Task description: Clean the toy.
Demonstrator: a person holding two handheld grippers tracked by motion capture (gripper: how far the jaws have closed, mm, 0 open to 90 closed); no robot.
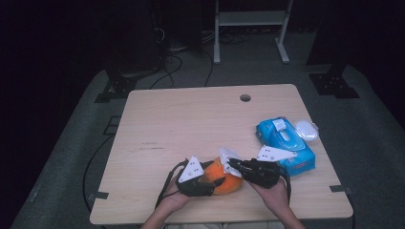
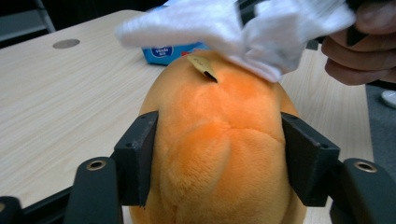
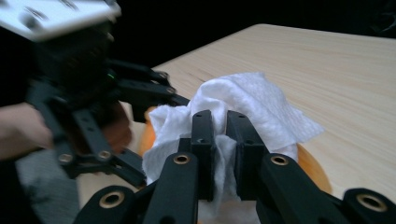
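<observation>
where the desk [image 1: 157,119] meets its near edge: orange plush toy [image 2: 224,140], clamped at both flanks by left gripper [image 2: 219,158]; white wipe [image 3: 243,102], pinched in right gripper [image 3: 220,140], draped on toy's top; blue wipes pack [image 1: 286,140] toward right edge.

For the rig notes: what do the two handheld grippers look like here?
Both the left gripper and right gripper are black linkage frames with brass-ringed pivots and flat black jaws. Each carries a grey three-cornered plate with dark dots on top. A black cable trails from the left one. Forearms are bare.

blue wipes pack [image 1: 286,141] lies on the wooden table [image 1: 191,119].
</observation>
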